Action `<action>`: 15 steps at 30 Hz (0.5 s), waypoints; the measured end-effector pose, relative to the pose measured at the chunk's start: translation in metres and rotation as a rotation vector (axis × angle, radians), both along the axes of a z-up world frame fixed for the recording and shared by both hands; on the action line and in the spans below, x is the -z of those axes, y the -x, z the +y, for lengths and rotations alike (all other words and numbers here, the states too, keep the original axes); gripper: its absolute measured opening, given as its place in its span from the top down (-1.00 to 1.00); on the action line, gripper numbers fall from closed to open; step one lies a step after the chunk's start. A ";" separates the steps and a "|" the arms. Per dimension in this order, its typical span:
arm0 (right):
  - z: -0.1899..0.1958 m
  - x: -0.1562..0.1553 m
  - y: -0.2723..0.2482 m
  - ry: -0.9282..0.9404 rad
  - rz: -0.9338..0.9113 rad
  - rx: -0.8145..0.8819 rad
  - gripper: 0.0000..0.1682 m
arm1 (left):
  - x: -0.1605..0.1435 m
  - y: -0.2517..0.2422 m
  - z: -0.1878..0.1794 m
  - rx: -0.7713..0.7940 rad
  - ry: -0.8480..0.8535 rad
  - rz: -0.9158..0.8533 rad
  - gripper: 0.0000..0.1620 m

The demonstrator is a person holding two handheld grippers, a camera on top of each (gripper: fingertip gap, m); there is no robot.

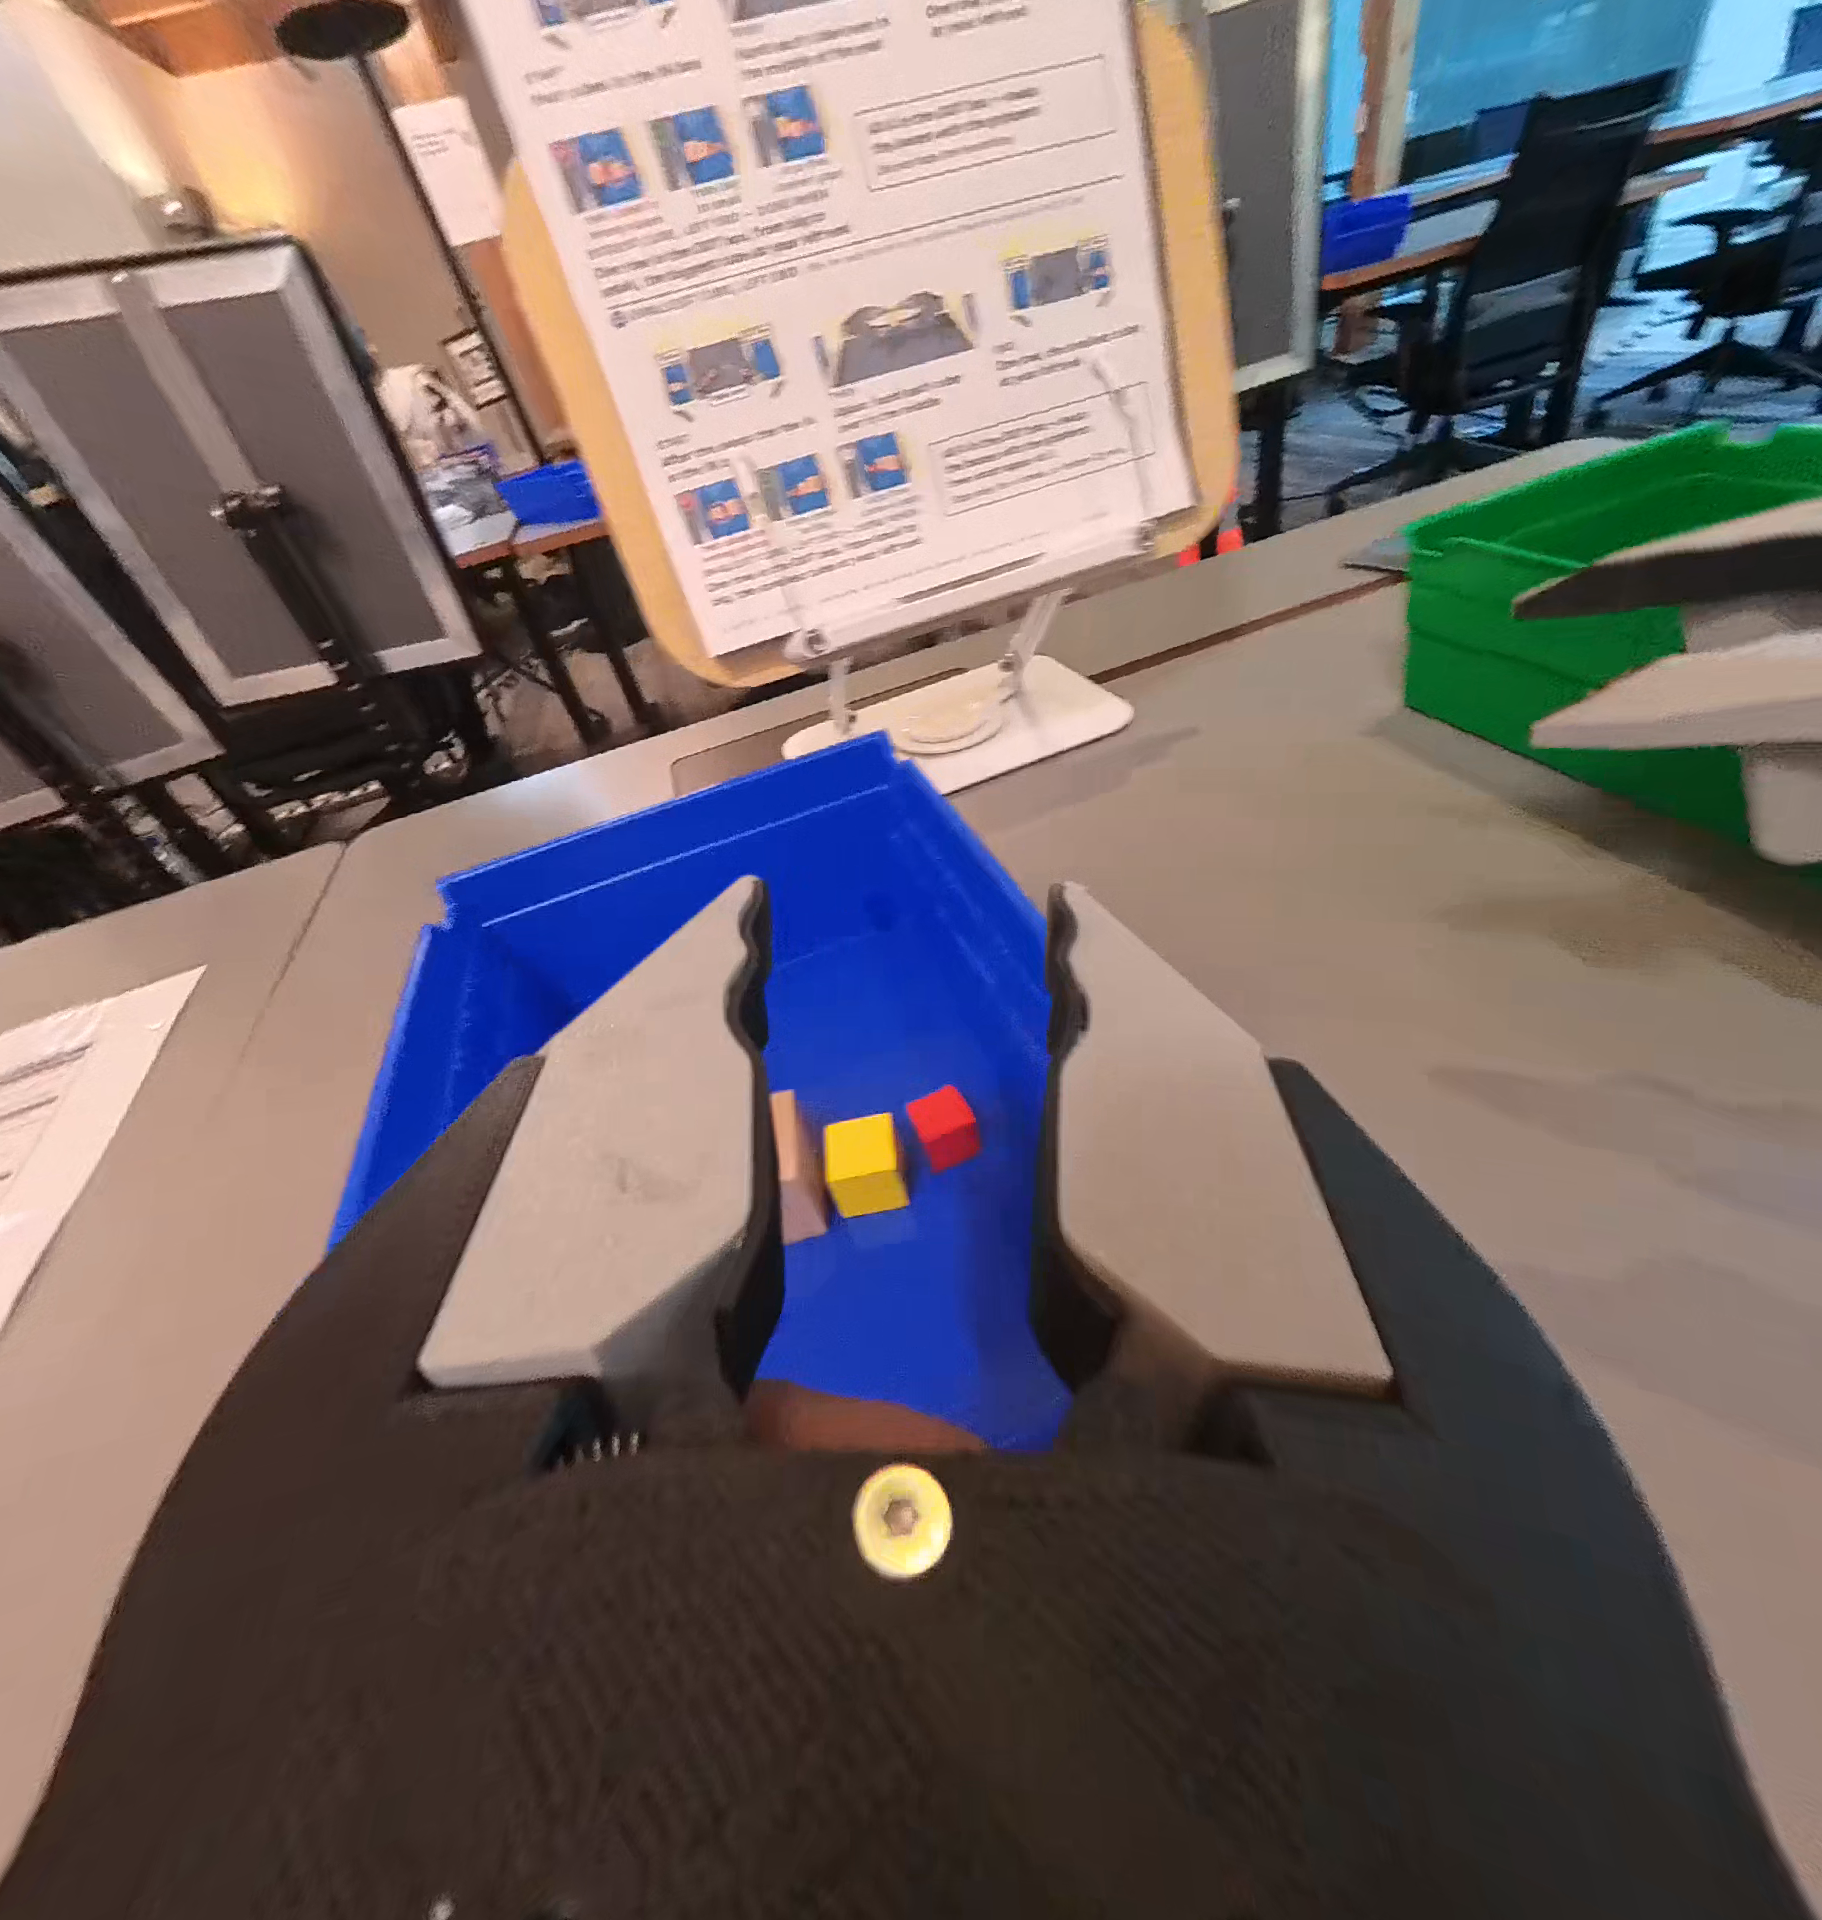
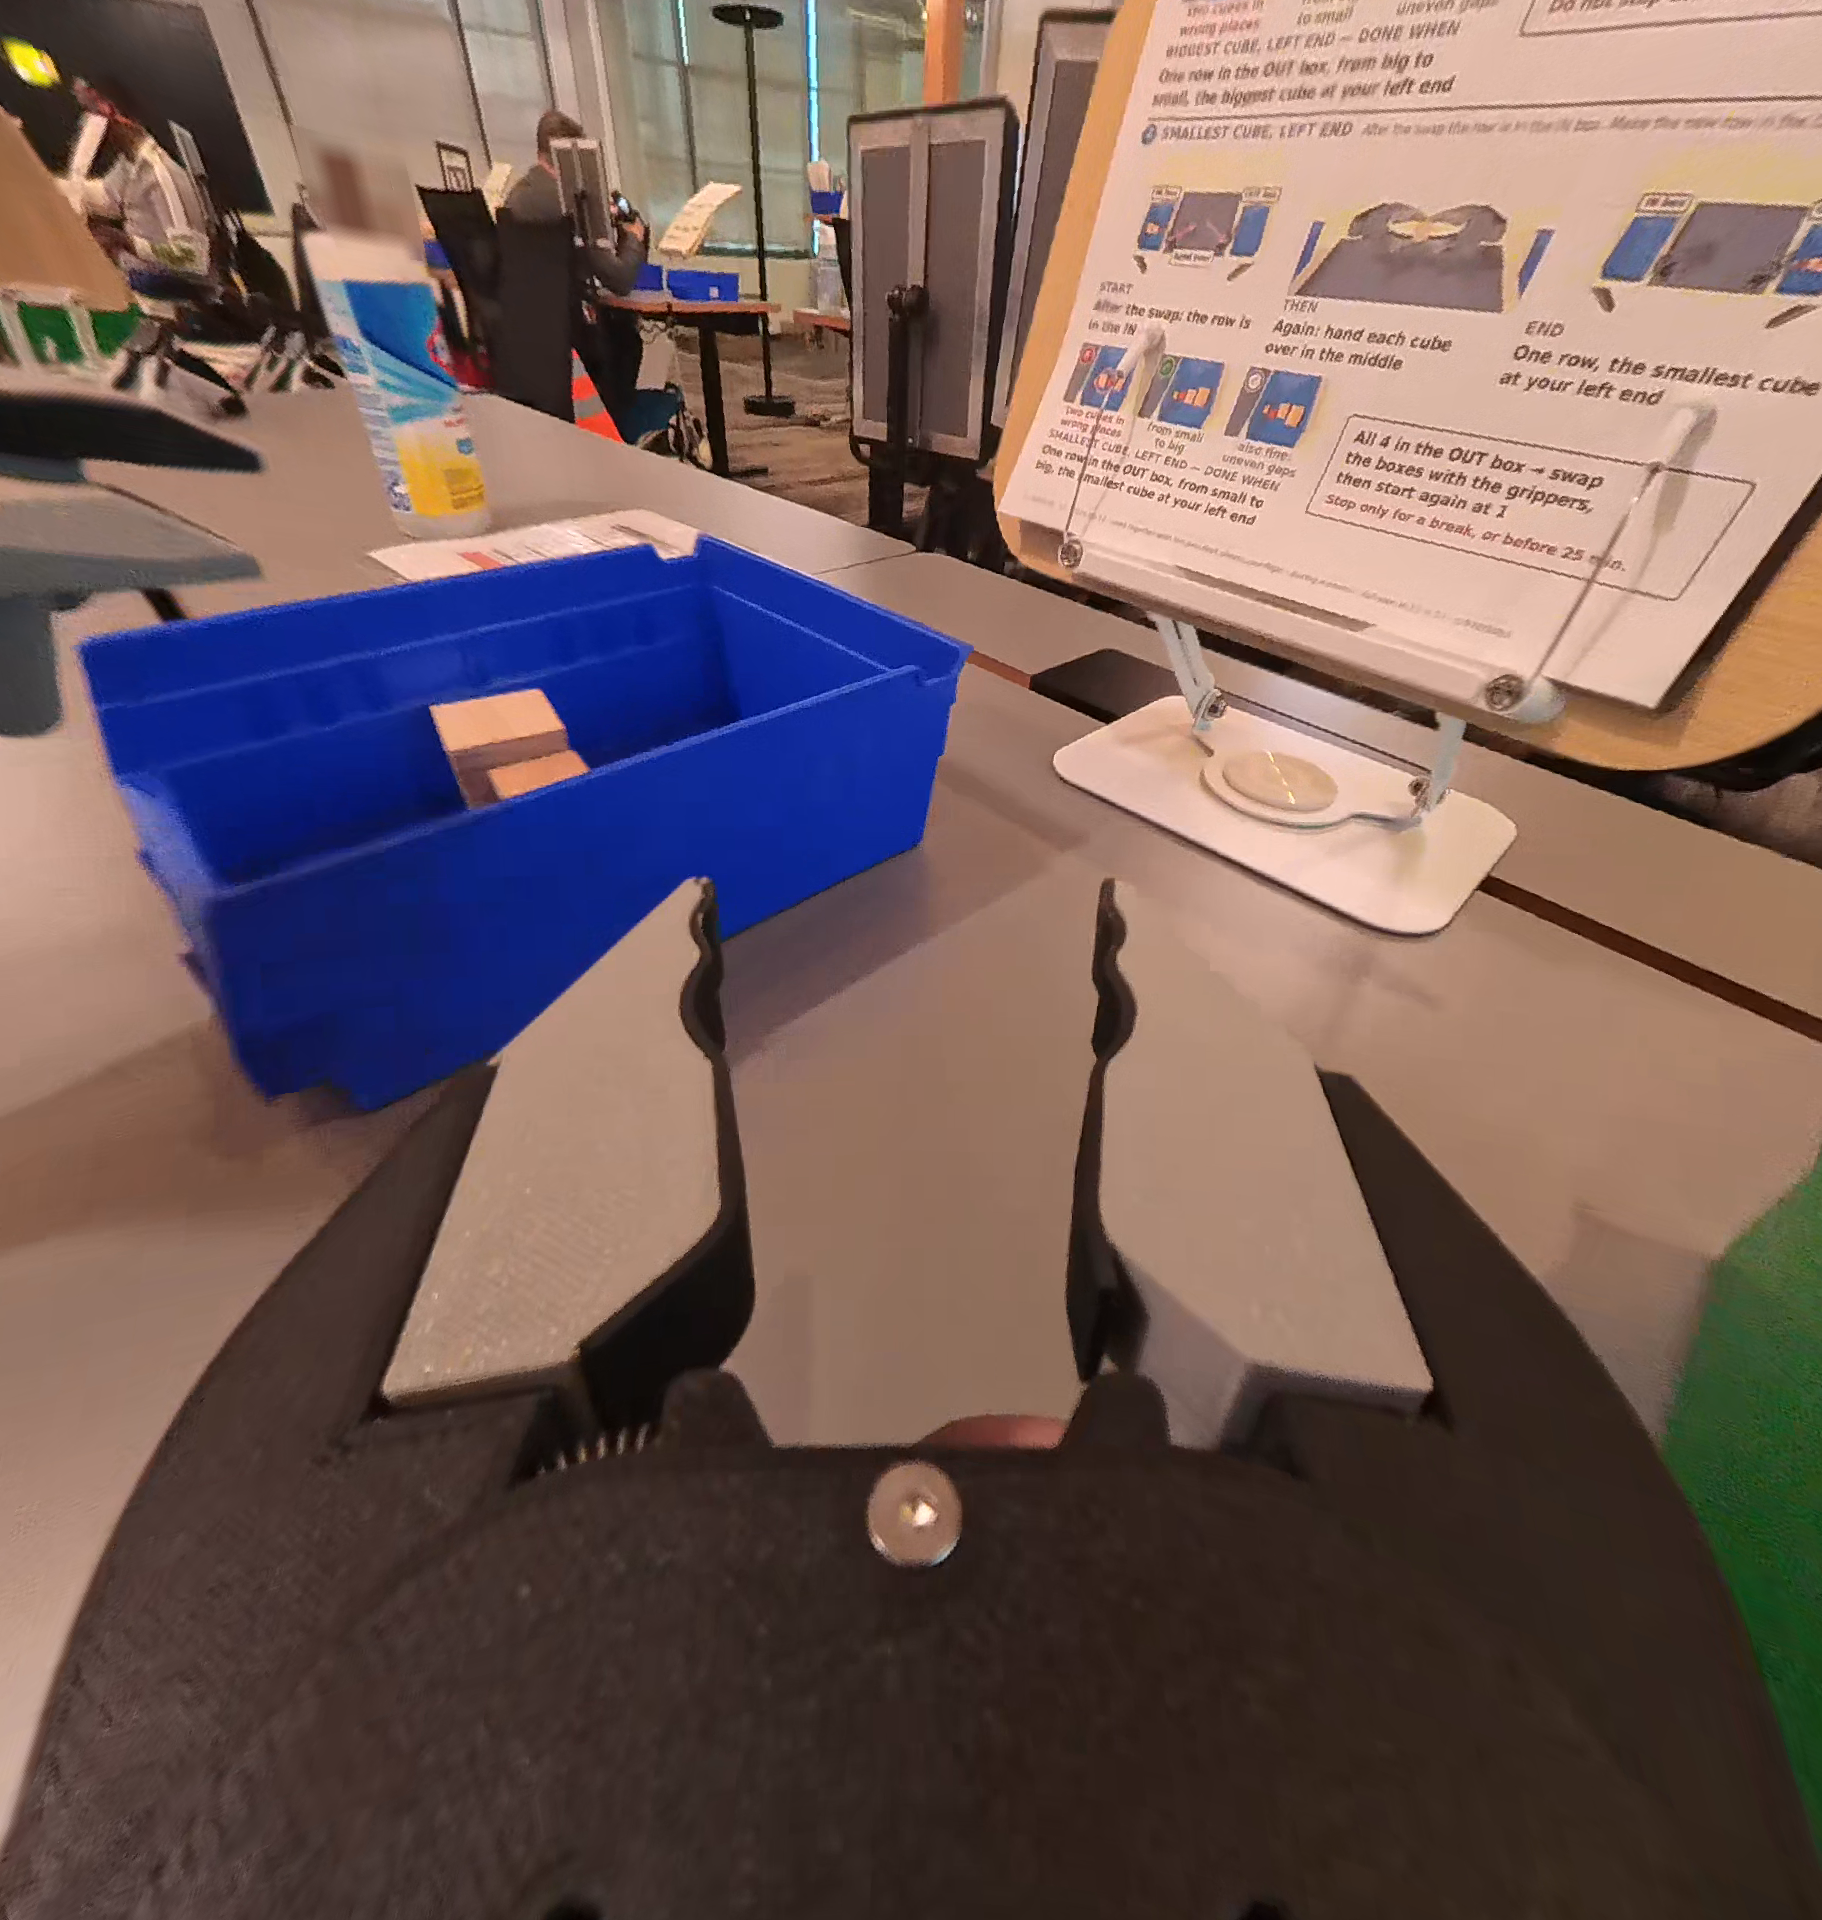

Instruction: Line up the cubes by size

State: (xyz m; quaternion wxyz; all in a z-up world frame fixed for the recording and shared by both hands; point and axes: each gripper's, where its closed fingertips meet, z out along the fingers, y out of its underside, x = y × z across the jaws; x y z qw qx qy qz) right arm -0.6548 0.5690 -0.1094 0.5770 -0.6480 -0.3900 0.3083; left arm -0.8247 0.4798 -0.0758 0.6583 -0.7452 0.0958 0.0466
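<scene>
Facing grippers: illustrated, printed instruction sheet [image 2: 1406, 343]

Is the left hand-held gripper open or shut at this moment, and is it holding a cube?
Open and empty. The left hand-held gripper hangs over the blue bin, jaws apart, with the yellow cube lying free below.

A white instruction sheet [image 2: 1437, 343] with printed text and small pictures stands on a stand [image 2: 1291, 800]. A bottle [image 2: 403, 395] carries a label. A printed paper [image 1: 24, 1132] lies on the desk [image 1: 1406, 1039].
</scene>
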 end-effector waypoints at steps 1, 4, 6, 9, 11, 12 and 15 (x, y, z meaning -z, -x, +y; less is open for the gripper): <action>0.008 0.006 0.005 -0.023 -0.007 0.008 0.18 | 0.002 0.008 0.002 -0.019 0.003 -0.017 0.38; 0.021 0.034 0.012 -0.008 -0.078 0.015 0.20 | 0.009 0.024 0.007 -0.028 -0.002 -0.090 0.38; 0.019 0.040 0.012 0.011 -0.093 0.007 0.19 | 0.010 0.030 0.010 -0.046 0.012 -0.081 0.36; 0.019 0.041 0.007 -0.035 -0.108 0.036 0.19 | 0.003 0.032 0.010 -0.058 -0.020 -0.063 0.36; 0.020 0.044 0.005 -0.055 -0.133 0.053 0.19 | 0.003 0.028 0.008 -0.037 -0.016 -0.069 0.36; 0.020 0.046 0.004 -0.057 -0.143 0.058 0.19 | 0.003 0.027 0.007 -0.032 -0.018 -0.074 0.36; 0.025 0.050 0.000 -0.044 -0.148 0.078 0.19 | 0.002 0.024 0.006 -0.024 -0.023 -0.087 0.36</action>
